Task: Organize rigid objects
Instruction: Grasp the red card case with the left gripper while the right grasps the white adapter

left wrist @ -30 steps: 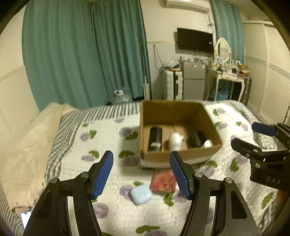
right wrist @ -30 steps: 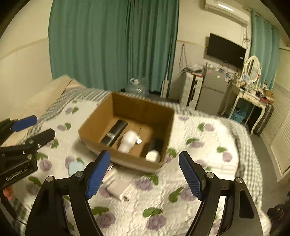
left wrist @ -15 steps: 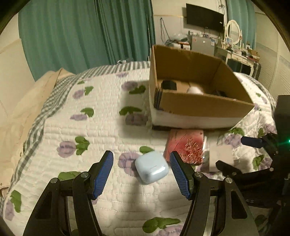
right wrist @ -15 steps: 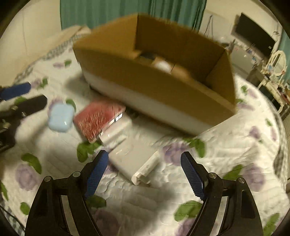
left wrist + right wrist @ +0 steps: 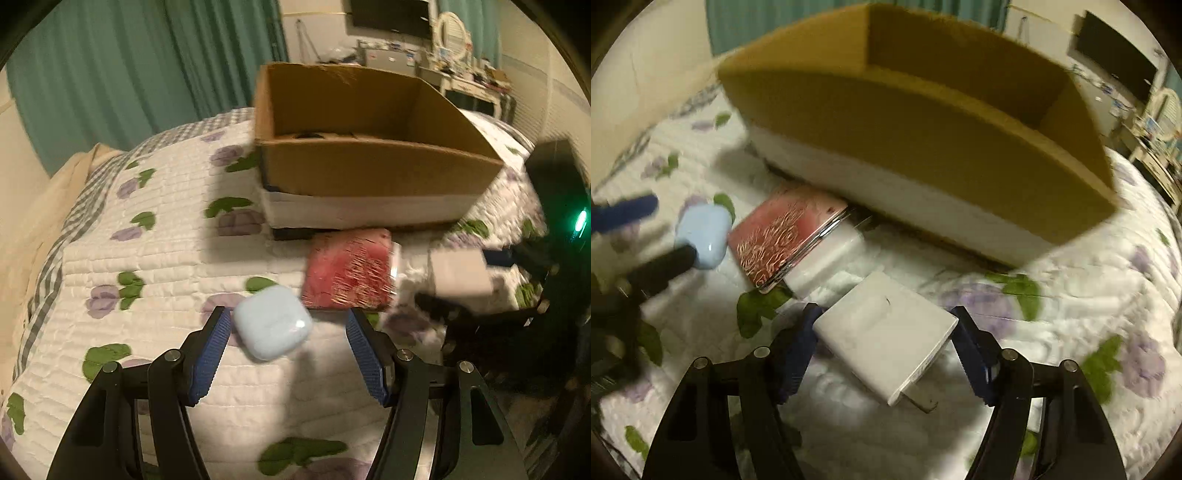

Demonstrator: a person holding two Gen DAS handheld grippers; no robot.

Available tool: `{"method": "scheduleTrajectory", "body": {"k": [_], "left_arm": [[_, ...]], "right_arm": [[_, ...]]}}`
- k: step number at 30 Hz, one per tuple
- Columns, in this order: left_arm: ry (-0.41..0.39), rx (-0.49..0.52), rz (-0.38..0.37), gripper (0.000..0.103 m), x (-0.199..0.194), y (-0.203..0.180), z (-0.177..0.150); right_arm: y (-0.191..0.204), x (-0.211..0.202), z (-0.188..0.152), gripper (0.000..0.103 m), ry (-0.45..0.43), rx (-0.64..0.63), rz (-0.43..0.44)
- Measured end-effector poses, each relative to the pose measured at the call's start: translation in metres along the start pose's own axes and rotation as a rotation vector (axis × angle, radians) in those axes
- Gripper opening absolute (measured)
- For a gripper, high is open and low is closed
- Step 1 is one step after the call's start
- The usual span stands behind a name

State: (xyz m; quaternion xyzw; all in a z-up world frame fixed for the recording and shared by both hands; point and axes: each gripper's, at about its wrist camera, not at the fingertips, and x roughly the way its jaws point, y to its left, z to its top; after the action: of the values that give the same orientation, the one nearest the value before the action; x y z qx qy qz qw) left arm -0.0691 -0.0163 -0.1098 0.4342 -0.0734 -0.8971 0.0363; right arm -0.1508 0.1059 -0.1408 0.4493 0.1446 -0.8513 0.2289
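In the left wrist view, you are holding the left gripper [image 5: 286,347] spread wide around the pale blue earbud case [image 5: 272,321], which is lying on the quilted bed [image 5: 147,266]. The case is sitting between the two blue pads, nearer to the left pad [image 5: 210,350], and I cannot tell whether it is touching it. The red patterned case [image 5: 349,267] is lying just beyond, and the cardboard box [image 5: 369,173] is standing behind it.

In the right wrist view, you are holding the right gripper [image 5: 882,350] released as well, with its fingers on both sides of the white charger [image 5: 886,338]; its prongs are pointing toward the camera. Part of the picture is blurred.

I judge that you are doing the grasping step with both hands at once. Next, you are needing to close each gripper squarely on the flat sides, then lift and carry both things over the box wall.
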Motion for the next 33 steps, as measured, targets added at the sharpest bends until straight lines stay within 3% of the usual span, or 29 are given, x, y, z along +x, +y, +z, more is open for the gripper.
{"method": "scheduleTrajectory", "body": {"k": [7,11,23,25,27,29,30,33], "left_arm": [[0.047,0.117,-0.033,0.067,0.020,-0.036,-0.002],[0.043,0.168,0.017,0.067,0.032,-0.047,0.006],[-0.041,0.072,-0.020,0.065,0.020,-0.015,0.026],[-0.044,0.092,-0.027,0.065,0.024,-0.018,0.030],[-0.061,0.123,-0.037,0.060,0.028,-0.026,0.034],[-0.052,0.161,-0.071,0.039,0.035,-0.035,0.038],[-0.046,0.173,-0.080,0.036,0.038,-0.038,0.038],[-0.052,0.225,-0.043,0.035,0.043,-0.045,0.036]], "right_arm": [[-0.026,-0.027,0.004,0.071,-0.052,0.068,0.000],[-0.034,-0.027,-0.001,0.071,-0.047,0.095,0.013],[-0.037,-0.027,0.010,0.071,-0.043,0.108,0.014],[-0.036,-0.027,0.009,0.071,-0.040,0.105,0.011],[-0.036,-0.027,0.009,0.070,-0.041,0.106,0.010],[-0.036,-0.026,0.009,0.070,-0.040,0.110,0.011],[-0.036,-0.026,0.009,0.070,-0.039,0.112,0.011],[-0.039,-0.027,0.009,0.070,-0.040,0.118,0.016]]}}
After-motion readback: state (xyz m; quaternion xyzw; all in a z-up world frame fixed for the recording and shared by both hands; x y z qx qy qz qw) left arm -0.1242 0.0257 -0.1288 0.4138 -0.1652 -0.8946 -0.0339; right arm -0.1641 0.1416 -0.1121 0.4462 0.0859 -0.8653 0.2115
